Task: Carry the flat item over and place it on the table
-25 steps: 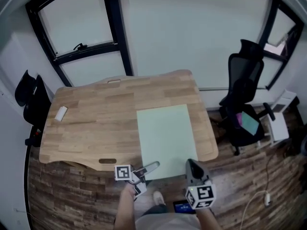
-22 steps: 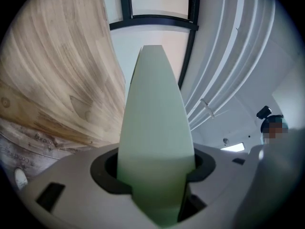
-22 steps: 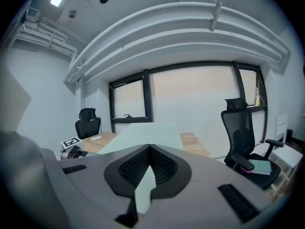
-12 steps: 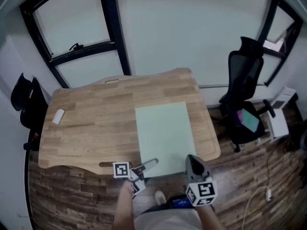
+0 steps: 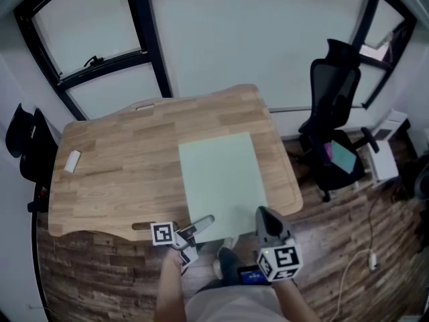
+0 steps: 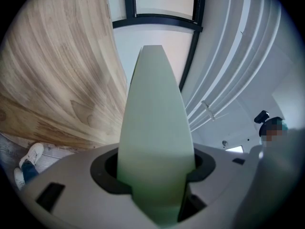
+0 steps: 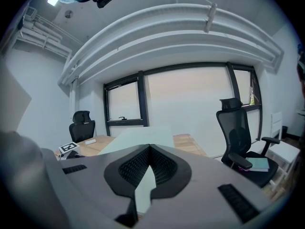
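No text, brand or number was readable from where I sat. The cubes on the left gripper point(image 5: 202, 223) and right gripper point(image 5: 263, 215) carried only black-and-white square marker patterns, no letters. The small white item point(image 5: 72, 161) near the tabletop's point(image 5: 120, 146) left edge was too small to read.

The left gripper point(image 6: 155, 178) gripped a pale green flat sheet point(image 6: 155, 113), its dark jaws pressed against either side of the panel, which tapered away towards a black-framed window point(image 6: 157, 22). A wooden table point(image 6: 57, 80) filled the left of the picture, tilted on end. White ceiling pipes point(image 6: 228, 66) swept down the right, and a white shoe point(image 6: 31, 154) showed on the floor at lower left.
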`<state>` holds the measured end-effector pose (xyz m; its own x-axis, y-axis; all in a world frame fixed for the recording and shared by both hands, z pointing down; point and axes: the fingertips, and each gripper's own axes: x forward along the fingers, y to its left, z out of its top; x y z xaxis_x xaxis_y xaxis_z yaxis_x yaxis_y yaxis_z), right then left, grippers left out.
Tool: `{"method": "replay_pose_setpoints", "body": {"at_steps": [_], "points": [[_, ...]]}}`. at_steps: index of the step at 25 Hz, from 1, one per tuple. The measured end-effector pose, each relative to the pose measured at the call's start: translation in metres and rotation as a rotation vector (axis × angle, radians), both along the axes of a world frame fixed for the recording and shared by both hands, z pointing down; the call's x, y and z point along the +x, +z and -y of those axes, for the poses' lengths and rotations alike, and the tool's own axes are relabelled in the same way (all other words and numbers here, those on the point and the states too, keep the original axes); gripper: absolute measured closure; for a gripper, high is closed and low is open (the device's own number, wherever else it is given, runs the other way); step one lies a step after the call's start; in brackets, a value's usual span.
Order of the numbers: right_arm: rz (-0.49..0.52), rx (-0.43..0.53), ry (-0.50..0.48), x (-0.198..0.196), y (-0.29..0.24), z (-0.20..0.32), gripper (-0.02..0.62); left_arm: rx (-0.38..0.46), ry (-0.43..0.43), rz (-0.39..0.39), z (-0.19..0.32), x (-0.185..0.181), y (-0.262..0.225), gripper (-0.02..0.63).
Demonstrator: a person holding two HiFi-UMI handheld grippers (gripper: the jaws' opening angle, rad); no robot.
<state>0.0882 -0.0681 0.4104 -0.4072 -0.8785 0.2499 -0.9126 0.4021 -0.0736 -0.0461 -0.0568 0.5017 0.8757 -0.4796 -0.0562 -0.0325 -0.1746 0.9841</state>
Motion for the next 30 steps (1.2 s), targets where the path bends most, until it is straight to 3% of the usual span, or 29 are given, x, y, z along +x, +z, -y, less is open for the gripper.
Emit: {"method": "replay_pose_setpoints", "body": {"at_steps": [9,30], "points": [[-0.023,-0.02,-0.02,-0.003,0.013,0.004,0.6,-0.021,-0.02,-0.003,0.002,-0.005,0.011,0.336],[-0.041,-0.087,-0.03,-0.006,0.043,0.001,0.599,-0.064,0.027,0.01,-0.003,0.008,0.041,0.336]]}}
